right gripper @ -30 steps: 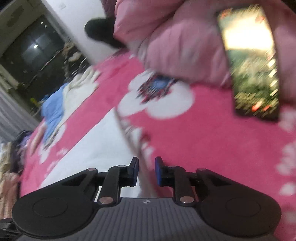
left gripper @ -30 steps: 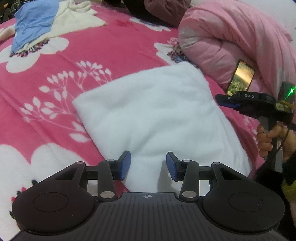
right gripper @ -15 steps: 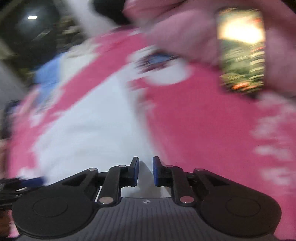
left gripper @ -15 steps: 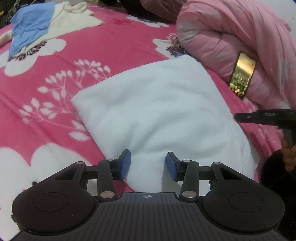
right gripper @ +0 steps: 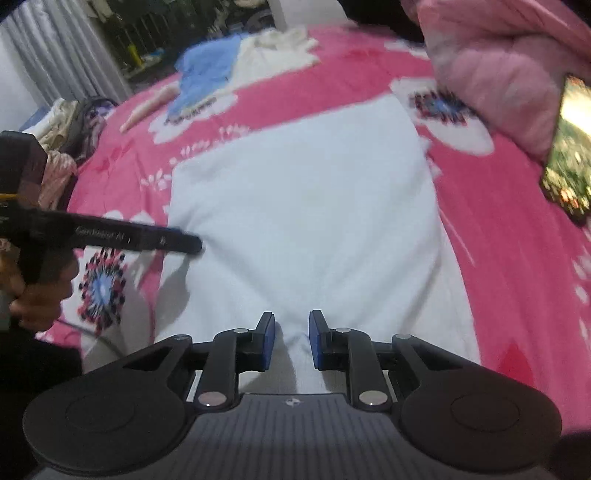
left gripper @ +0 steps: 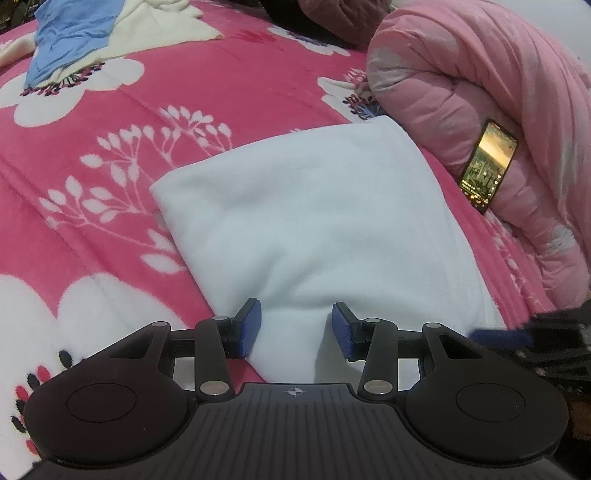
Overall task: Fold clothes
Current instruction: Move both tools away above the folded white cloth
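Folded white garment (left gripper: 317, 221) on pink floral blanket (left gripper: 110, 155).
Left gripper (left gripper: 295, 328): jaws parted, empty, garment's near edge between and ahead. Right gripper (right gripper: 291, 339): jaws narrowly parted, empty, garment beneath, ahead.

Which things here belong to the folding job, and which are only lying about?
For the job:
white folded garment
left claw
right claw

Lying about:
lit phone
pink quilt
blue garment
cream garment

White lettering on the left gripper (right gripper: 184, 242) and the phone (left gripper: 487, 166) screen's text are too blurred to read.
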Demonstrator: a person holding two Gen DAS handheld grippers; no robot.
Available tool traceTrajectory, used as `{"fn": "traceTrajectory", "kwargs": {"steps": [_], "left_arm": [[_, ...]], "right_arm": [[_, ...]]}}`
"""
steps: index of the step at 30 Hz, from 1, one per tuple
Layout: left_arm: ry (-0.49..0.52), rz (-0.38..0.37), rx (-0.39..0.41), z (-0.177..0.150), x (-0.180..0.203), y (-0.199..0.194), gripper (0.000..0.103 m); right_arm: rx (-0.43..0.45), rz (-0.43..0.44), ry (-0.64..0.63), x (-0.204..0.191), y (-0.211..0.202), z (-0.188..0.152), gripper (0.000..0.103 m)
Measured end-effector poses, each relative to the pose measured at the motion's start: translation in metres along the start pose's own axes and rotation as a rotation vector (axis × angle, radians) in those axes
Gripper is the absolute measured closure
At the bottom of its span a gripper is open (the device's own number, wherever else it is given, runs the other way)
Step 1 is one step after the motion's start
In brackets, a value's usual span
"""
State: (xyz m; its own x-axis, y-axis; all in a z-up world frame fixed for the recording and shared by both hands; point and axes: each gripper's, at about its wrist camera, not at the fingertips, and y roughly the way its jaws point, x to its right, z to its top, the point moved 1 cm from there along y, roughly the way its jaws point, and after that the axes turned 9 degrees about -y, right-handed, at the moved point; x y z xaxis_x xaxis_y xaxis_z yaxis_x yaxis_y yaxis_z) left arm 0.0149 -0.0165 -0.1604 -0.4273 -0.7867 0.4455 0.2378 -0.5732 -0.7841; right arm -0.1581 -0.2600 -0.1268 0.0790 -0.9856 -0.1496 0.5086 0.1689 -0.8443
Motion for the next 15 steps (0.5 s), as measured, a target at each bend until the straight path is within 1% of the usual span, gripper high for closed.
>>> {"fn": "traceTrajectory", "kwargs": {"steps": [3, 4, 5, 7, 9, 11, 14, 15], "left_arm": [[-0.014, 0.007, -0.003, 0.001, 0.001, 0.002, 0.060], [-0.018, 0.010, -0.003, 0.001, 0.001, 0.002, 0.060], [-0.022, 0.014, -0.003, 0.001, 0.002, 0.002, 0.060], [-0.020, 0.020, -0.002, 0.001, 0.003, 0.002, 0.060], [-0.025, 0.026, -0.005, 0.000, 0.003, 0.002, 0.059], [-0.038, 0.029, -0.009, 0.001, 0.003, 0.002, 0.059], [-0.051, 0.026, -0.011, 0.001, 0.001, 0.002, 0.058], [-0.050, 0.026, -0.010, 0.001, 0.001, 0.002, 0.058]], "right_arm": [[-0.026, -0.040, -0.007, -0.005, -0.012, 0.003, 0.081], [-0.009, -0.039, -0.016, -0.009, -0.015, 0.005, 0.078], [0.018, -0.030, -0.028, -0.014, -0.019, 0.007, 0.078], [0.069, 0.036, -0.055, -0.027, -0.023, 0.011, 0.078], [0.079, 0.106, -0.097, -0.043, -0.017, 0.012, 0.076], [0.031, 0.135, -0.135, -0.053, -0.001, 0.006, 0.072], [-0.099, 0.127, -0.136, -0.053, 0.027, -0.015, 0.073], [-0.106, 0.131, -0.138, -0.053, 0.028, -0.020, 0.073]]}}
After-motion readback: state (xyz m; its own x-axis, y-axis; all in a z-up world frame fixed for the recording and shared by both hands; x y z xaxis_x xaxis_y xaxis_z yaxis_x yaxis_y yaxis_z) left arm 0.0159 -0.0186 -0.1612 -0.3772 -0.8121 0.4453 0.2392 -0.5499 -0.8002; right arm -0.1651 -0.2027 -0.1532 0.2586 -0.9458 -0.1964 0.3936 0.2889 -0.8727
